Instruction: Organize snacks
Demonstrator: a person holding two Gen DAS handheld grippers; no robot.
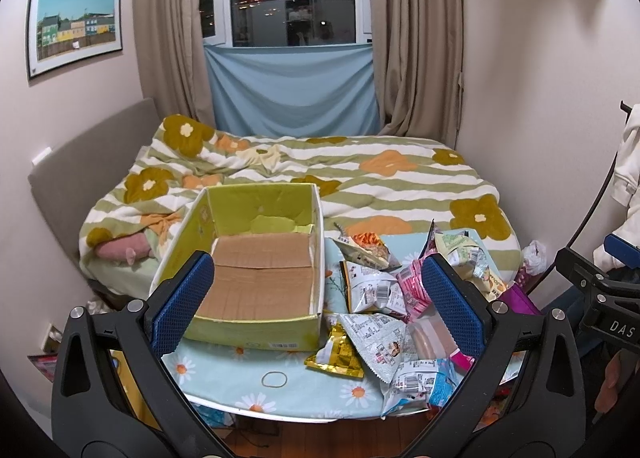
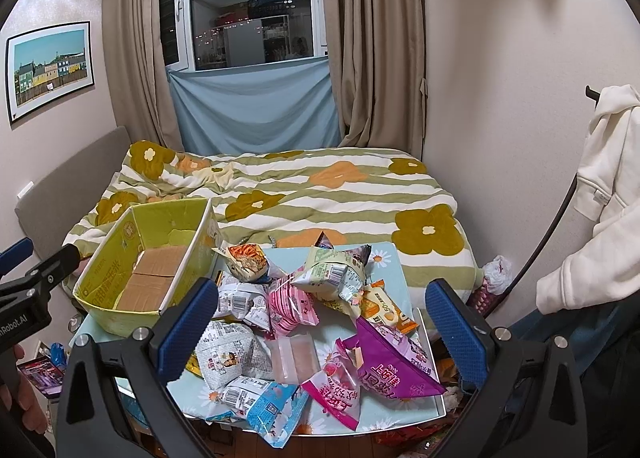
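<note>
Left claw [image 1: 316, 298] spread wide, empty, hovering over worktop [image 1: 256, 382]; green cardboard box [image 1: 256, 258] sits ahead between its fingers, toward the left one. Right claw [image 2: 322, 324] likewise wide, empty; snack packets [image 2: 304, 318] heaped directly ahead between its fingers, box to its left.

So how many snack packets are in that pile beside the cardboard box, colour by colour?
Pink plastic snack packets: 2
Purple triangular packet: 1
Gold foil packet: 1
Clear plastic packet: 1
Blue-and-white packet: 1
White printed packets: 2
Pale green packet: 1
Orange-printed packets: 2
Total: 11 that I can tell apart; the pile may hide more.
</note>
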